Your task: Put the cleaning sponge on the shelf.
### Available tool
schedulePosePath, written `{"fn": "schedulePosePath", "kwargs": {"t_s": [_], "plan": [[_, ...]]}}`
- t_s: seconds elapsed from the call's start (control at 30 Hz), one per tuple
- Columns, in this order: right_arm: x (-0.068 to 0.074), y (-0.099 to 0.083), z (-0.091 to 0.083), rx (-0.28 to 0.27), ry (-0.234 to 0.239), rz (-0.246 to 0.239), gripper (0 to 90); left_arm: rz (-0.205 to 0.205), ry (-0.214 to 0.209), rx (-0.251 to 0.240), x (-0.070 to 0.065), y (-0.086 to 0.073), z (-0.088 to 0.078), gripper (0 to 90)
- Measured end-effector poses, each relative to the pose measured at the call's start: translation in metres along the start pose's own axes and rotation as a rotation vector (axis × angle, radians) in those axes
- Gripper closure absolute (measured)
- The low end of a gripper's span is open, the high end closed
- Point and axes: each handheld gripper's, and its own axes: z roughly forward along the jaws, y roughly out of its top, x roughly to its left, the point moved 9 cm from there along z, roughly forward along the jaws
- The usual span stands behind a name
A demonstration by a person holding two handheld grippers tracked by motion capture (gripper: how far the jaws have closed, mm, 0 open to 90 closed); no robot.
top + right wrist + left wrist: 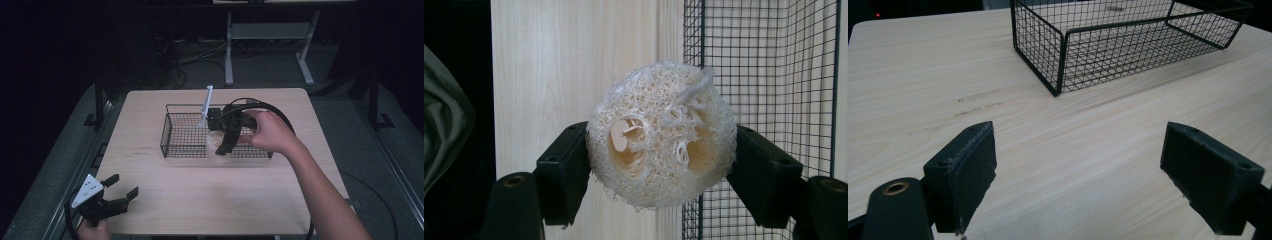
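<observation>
The loofah slice point(660, 134) sits clamped between the right gripper point(659, 165) pads, its flat cut face with holes turned toward that gripper's camera, held above the wire basket point(177, 134) on the wooden table point(210, 200). The left gripper point(121, 192) rests apart, jaws spread, holding nothing.

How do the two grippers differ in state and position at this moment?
The left gripper has its jaws spread wide with nothing between them; the right gripper is clamped on a loofah sponge. The left sits near the table's front corner; the right is at the wire basket. Both have black jaws.
</observation>
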Motion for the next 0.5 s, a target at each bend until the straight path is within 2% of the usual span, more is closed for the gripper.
{"fn": "schedulePosePath", "kwargs": {"t_s": [0.27, 0.33, 0.5], "plan": [[-0.014, -0.004, -0.001, 0.022, -0.007, 0.033, 28.7, 0.0, -0.005, 0.004, -0.001, 0.0, 0.002, 13.9], [-0.018, -0.004, 0.0, 0.016, -0.002, 0.034, 28.7, 0.012, 0.0, 0.009, -0.002, 0.0, 0.002, 13.9], [-0.024, -0.005, -0.001, 0.017, -0.01, 0.052, 28.6, 0.011, -0.004, 0.011, -0.002, 0.0, 0.003, 13.9]]}}
